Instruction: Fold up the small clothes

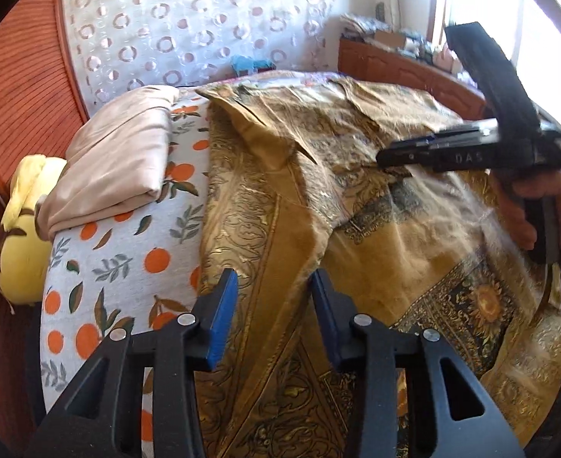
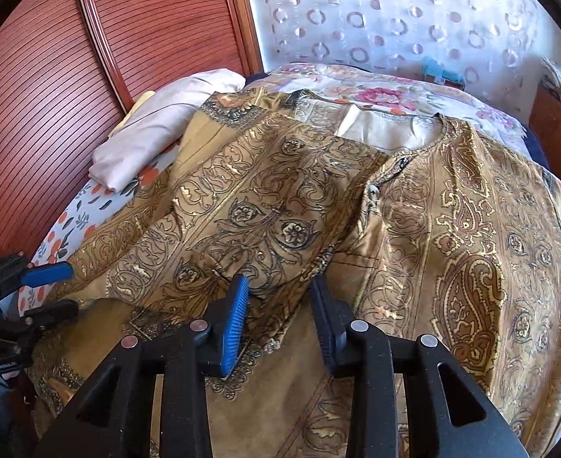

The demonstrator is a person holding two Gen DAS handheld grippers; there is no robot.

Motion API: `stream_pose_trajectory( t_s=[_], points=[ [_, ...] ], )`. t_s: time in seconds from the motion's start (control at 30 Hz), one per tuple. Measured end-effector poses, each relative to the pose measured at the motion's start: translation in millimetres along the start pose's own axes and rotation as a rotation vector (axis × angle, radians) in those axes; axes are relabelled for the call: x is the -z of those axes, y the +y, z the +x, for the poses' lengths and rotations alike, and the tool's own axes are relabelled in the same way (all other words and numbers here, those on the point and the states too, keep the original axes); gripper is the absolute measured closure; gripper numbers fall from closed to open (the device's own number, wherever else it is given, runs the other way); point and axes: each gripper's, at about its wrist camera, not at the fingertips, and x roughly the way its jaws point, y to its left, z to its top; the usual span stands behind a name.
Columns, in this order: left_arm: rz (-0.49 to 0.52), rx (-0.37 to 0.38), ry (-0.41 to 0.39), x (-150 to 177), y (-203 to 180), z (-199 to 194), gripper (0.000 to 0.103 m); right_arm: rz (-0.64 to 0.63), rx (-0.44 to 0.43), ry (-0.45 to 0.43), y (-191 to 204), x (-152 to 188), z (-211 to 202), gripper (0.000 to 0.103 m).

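Note:
A golden-brown paisley garment (image 2: 452,236) with a buttoned neckline lies spread on the bed, one side folded over its middle (image 2: 265,198). My right gripper (image 2: 280,305) hovers just above that folded part, jaws apart, with no cloth pinched between the blue pads. In the left wrist view it (image 1: 385,158) reaches in from the right over the garment (image 1: 375,236), held by a hand (image 1: 524,210). My left gripper (image 1: 274,305) stands open over the garment's raised fold edge near the bed's front. The right wrist view shows it (image 2: 57,290) at the garment's left edge.
A folded beige cloth (image 1: 120,168) lies on the orange-print sheet (image 1: 127,259) left of the garment, and a yellow cushion (image 1: 24,229) is wedged beyond it. A slatted wooden door (image 2: 70,76) stands left, a patterned curtain (image 2: 395,19) behind, a cluttered wooden cabinet (image 1: 395,65) far right.

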Motion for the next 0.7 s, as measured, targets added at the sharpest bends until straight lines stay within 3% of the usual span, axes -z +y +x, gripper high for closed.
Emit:
stream_pose_trajectory(
  t_s=[0.13,0.2,0.23,0.37,0.53,0.7],
  points=[
    [0.012,0.018,0.016,-1,-2,7,0.066,-0.006,0.001,0.011,-3,-17,2,0.068],
    [-0.004,0.011,0.012,-3,2,8,0.09,-0.011,0.005,0.016,-2,-24,2,0.068],
    [-0.011,0.017,0.018,-3,3,8,0.094,-0.013,0.007,0.013,-2,-23,2,0.068],
    [-0.009,0.001,-0.032,-8,7,-8,0.098,-0.007,-0.003,0.01,-1,-23,-2,0.068],
    [-0.084,-0.048,-0.175,-16,32,-56,0.099,-0.008,-0.045,0.021,4,-23,-2,0.068],
    [-0.126,-0.138,-0.172,-10,60,-64,0.099,-0.019,-0.081,0.012,13,-27,-2,0.068]
  ],
)
